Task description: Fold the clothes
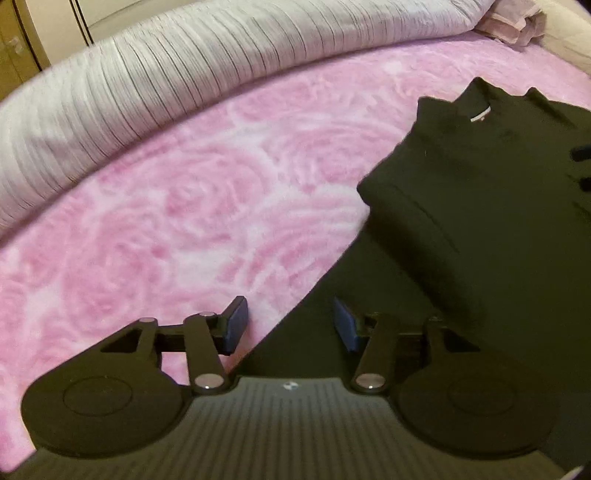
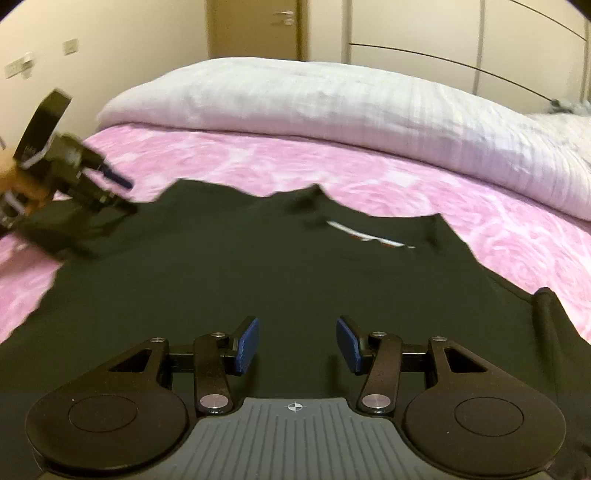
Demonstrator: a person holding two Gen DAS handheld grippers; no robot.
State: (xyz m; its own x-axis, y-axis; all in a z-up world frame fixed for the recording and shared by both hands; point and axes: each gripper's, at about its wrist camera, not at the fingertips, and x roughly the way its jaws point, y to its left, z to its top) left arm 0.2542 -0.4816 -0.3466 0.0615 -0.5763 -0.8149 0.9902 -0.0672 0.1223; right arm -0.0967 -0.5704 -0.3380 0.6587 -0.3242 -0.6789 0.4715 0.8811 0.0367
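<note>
While both grippers are held spread and empty, the black shirt [image 2: 280, 266] is spread beneath the right gripper [image 2: 297, 345] and lies right of the left gripper [image 1: 290, 325].

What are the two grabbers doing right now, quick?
Left gripper: open, holding nothing, over the edge of the black fabric garment.
Right gripper: open, empty, above that garment.

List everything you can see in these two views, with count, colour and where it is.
black shirt: one, black, spread on the bed cover.
bed cover: one, pink rose pattern, under the shirt.
quilt: one, pale grey, ribbed, rolled along the bed's far side.
pink cloth: one, pale pink, far corner.
door: one, tan, back wall.
left gripper: one, black with blue pads, open, at the shirt's edge.
right gripper: one, same, open, over the shirt.
</note>
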